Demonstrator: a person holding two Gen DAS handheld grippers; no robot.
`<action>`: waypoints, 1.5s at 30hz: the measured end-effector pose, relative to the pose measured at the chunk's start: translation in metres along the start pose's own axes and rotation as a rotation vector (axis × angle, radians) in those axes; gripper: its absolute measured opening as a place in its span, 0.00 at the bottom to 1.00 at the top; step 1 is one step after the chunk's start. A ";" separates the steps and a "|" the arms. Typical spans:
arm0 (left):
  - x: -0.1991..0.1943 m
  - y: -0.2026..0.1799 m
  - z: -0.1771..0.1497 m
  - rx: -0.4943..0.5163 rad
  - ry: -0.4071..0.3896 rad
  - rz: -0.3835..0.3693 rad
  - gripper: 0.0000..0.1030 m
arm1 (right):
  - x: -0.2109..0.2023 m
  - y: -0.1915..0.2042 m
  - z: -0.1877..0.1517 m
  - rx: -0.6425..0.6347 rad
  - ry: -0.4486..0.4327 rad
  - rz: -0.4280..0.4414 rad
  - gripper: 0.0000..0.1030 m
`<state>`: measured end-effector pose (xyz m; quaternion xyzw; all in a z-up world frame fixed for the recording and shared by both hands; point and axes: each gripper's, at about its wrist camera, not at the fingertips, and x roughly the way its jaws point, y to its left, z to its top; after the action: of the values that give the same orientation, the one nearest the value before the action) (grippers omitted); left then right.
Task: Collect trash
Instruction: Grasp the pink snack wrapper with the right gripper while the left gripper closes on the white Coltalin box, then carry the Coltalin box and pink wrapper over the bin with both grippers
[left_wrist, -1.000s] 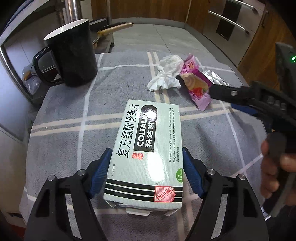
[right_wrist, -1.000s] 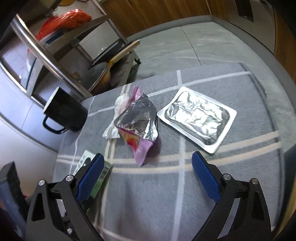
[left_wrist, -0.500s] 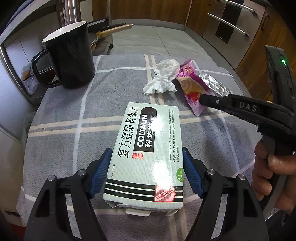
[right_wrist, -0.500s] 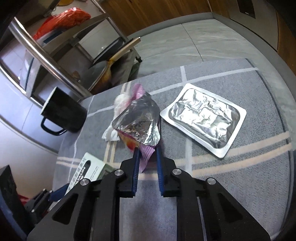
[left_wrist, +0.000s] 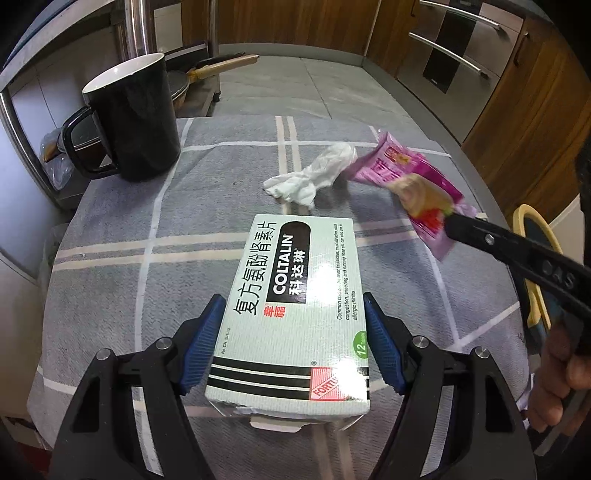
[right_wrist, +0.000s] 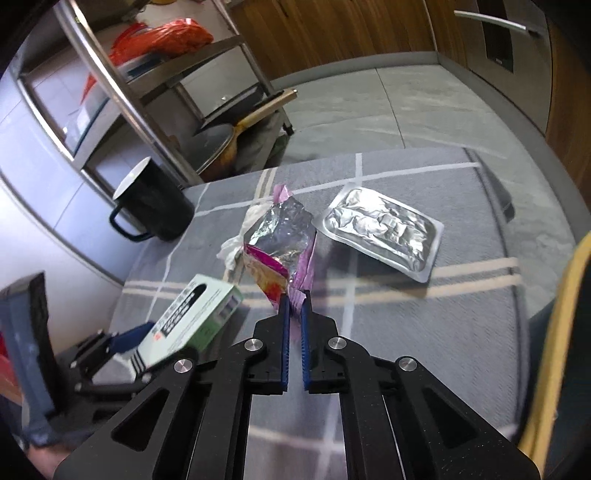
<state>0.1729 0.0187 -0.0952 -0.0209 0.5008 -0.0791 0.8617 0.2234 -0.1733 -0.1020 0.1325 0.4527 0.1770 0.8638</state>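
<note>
Grey checked cloth covers the table, with a black mug at 10 o'clock and a crumpled tissue near the centre. From 6 o'clock the left gripper holds level, its jaws closed on both sides of the Coltalin medicine box. The right gripper points forward, jaws narrow, pinching the lower edge of the pink snack wrapper, which stands raised beside a foil blister pack at 2 o'clock.
</note>
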 end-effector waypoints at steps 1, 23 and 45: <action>-0.001 -0.002 -0.001 0.002 -0.001 -0.002 0.70 | -0.005 0.000 -0.003 -0.005 0.000 0.001 0.06; -0.045 -0.025 -0.022 0.018 -0.040 -0.034 0.69 | -0.104 -0.014 -0.063 -0.031 -0.049 0.007 0.05; -0.083 -0.091 -0.016 0.072 -0.141 -0.132 0.69 | -0.185 -0.047 -0.076 0.007 -0.197 -0.096 0.05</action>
<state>0.1085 -0.0570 -0.0215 -0.0284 0.4334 -0.1521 0.8878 0.0717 -0.2894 -0.0262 0.1303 0.3721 0.1199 0.9111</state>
